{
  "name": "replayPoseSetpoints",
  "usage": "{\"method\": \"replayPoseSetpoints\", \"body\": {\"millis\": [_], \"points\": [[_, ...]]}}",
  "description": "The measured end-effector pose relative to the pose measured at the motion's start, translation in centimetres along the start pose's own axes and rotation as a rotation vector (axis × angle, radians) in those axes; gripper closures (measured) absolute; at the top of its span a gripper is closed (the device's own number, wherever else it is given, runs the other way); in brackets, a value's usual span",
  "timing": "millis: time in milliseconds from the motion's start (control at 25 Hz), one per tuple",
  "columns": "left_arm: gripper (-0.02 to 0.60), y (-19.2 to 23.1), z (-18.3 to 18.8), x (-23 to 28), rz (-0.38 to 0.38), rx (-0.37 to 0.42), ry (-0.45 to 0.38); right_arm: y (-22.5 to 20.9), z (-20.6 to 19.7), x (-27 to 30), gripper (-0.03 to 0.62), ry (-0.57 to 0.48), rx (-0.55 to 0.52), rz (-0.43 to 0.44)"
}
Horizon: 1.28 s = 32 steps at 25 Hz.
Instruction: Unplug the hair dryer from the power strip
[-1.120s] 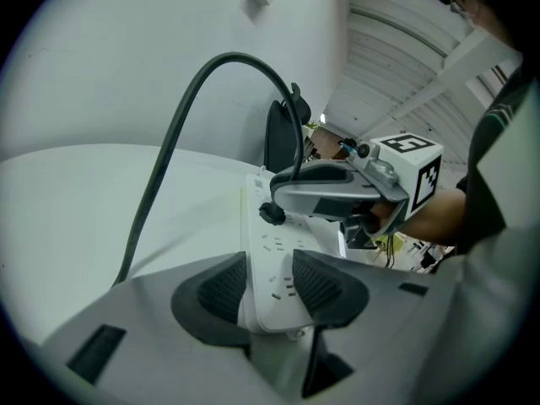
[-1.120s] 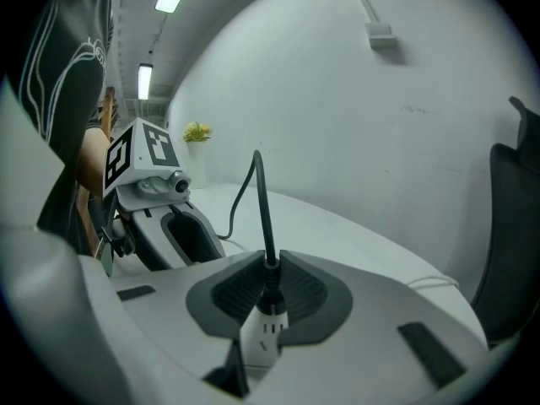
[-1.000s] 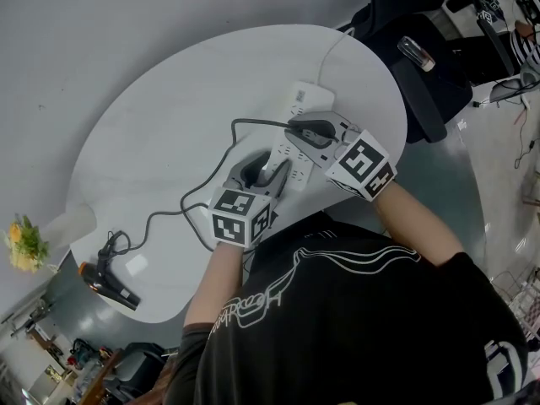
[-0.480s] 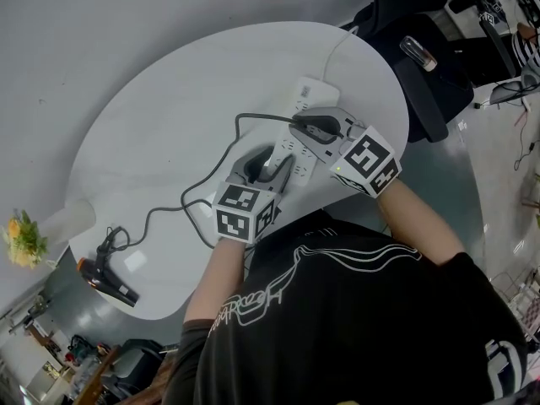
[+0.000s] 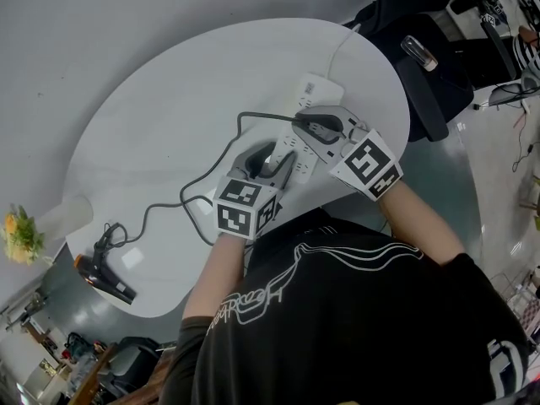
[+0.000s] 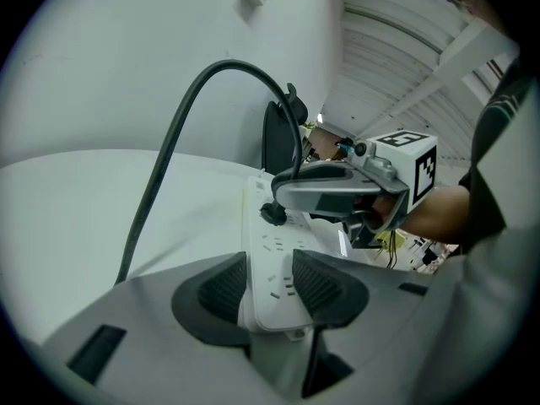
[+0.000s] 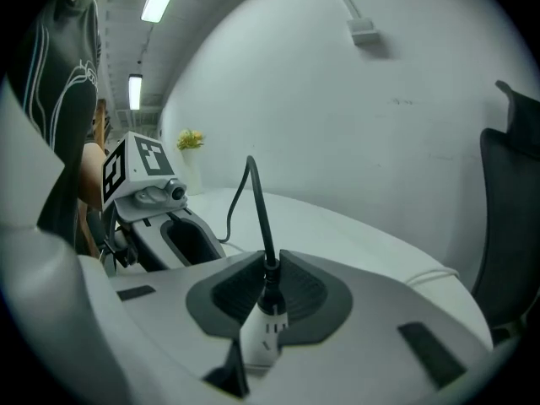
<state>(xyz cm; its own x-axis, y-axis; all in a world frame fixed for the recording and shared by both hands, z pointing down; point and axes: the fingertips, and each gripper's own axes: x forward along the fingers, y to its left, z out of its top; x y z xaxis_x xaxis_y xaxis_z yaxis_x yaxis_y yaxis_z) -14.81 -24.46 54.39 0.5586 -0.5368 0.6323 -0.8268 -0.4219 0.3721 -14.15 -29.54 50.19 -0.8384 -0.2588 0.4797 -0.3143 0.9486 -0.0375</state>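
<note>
Your right gripper (image 5: 316, 126) has its fingers clamped on the plug (image 7: 269, 296), which stands upright in the top face of the power strip (image 6: 272, 264). The pull should therefore run along the plug's axis, up off the tabletop (image 5: 169, 116). Your left gripper (image 5: 272, 166) pinches the power strip's near end across its width, while the hair dryer (image 5: 103, 278) lies well apart at the tabletop's left edge.

Both tongs are grey with black ribbed pads: the left gripper (image 6: 268, 283) and the right gripper (image 7: 268, 298). Their marker cubes (image 5: 243, 211) are white, printed with black squares. Between the left pads shows the white power strip (image 6: 274, 251). Between the right pads are a black plug (image 7: 271, 283) and black cord (image 6: 150, 194). The table (image 5: 169, 116) is white. Well left of the left gripper, the hair dryer (image 5: 105, 278) looks black, perhaps orange-tipped.
</note>
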Motion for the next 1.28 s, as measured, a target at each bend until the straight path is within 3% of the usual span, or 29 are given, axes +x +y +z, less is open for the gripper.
{"method": "replayPoseSetpoints", "body": {"millis": [80, 240, 320, 600, 680, 800, 880, 960, 1080, 1160, 1280], "points": [[0.410, 0.0, 0.0, 0.0, -0.001, 0.003, -0.001, -0.1, -0.1, 0.0, 0.559, -0.012, 0.030, 0.009], [0.411, -0.1, 0.0, 0.1, 0.004, 0.009, -0.005, -1.1, -0.6, -0.4, 0.559, -0.083, 0.252, 0.050], [0.411, -0.1, 0.0, 0.1, 0.008, 0.014, -0.008, -1.3, -0.6, -0.4, 0.559, -0.093, 0.298, 0.057], [0.410, -0.3, 0.1, 0.2, -0.004, 0.014, -0.007, -0.4, -0.1, -0.4, 0.560, -0.011, 0.028, -0.012], [0.411, -0.3, 0.1, 0.2, 0.003, 0.018, -0.011, -0.6, -0.3, -0.5, 0.559, -0.025, 0.079, 0.008], [0.411, -0.4, 0.1, 0.3, 0.007, 0.014, -0.007, -1.3, -0.6, -0.8, 0.559, -0.061, 0.263, 0.043], [0.411, -0.3, 0.1, 0.3, 0.004, 0.011, -0.005, -1.5, -0.6, -0.9, 0.559, -0.070, 0.321, 0.048], [0.411, -0.2, 0.1, 0.3, 0.004, 0.009, -0.005, -1.3, -0.4, -0.7, 0.559, -0.063, 0.280, 0.041], [0.411, -0.2, 0.0, 0.3, -0.005, 0.004, -0.002, -0.6, 0.0, -0.4, 0.560, -0.011, 0.093, 0.006], [0.410, -0.1, 0.0, 0.2, -0.008, 0.002, -0.001, -0.3, 0.2, -0.3, 0.559, 0.007, 0.036, -0.001], [0.411, -0.2, 0.0, 0.3, -0.001, 0.008, 0.000, -1.8, 1.3, -1.5, 0.560, -0.115, 0.205, 0.019]]}}
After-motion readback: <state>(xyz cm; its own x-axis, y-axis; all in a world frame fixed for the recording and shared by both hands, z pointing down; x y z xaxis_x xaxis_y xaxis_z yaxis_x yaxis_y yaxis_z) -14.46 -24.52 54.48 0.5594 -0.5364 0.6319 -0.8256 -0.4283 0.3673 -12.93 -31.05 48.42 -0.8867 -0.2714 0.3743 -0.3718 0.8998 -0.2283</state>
